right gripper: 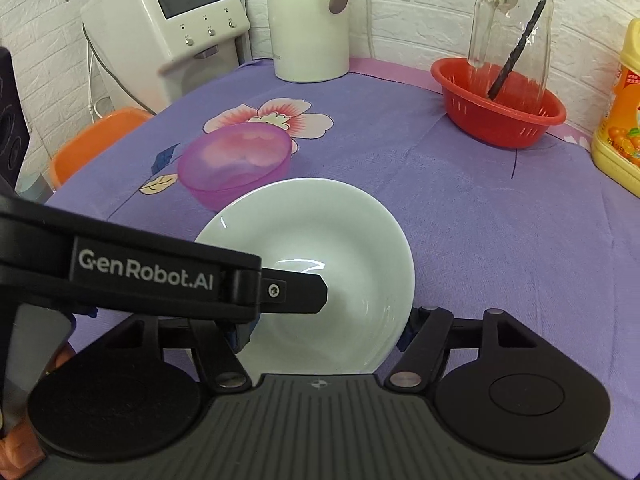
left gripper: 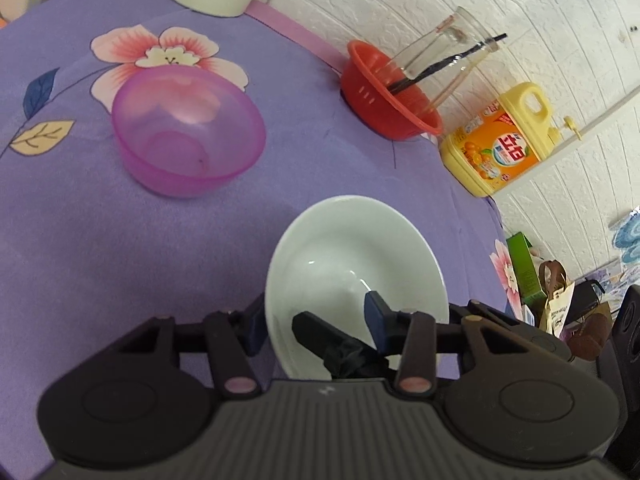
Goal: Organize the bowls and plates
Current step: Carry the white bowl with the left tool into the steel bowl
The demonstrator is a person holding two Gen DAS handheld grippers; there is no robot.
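Note:
A white ceramic bowl (left gripper: 352, 264) sits close in front of both grippers on the purple flowered tablecloth (left gripper: 80, 240); it also shows in the right wrist view (right gripper: 320, 232). My left gripper (left gripper: 316, 320) is closed across the bowl's near rim, one finger (right gripper: 296, 292) inside and one outside. My right gripper (right gripper: 324, 336) is open, its fingers apart on either side of the bowl's near wall, not pressing it. A translucent pink bowl (left gripper: 188, 132) stands farther back on the left; the right wrist view shows it (right gripper: 236, 160) just behind the white bowl.
A red colander basket (right gripper: 500, 108) holding a glass jar (right gripper: 512, 32) with a black stick stands at the back right. A yellow detergent jug (left gripper: 496, 140) is beside it. A white kettle (right gripper: 308, 20), a white appliance (right gripper: 168, 24) and an orange chair (right gripper: 92, 140) are at the back left.

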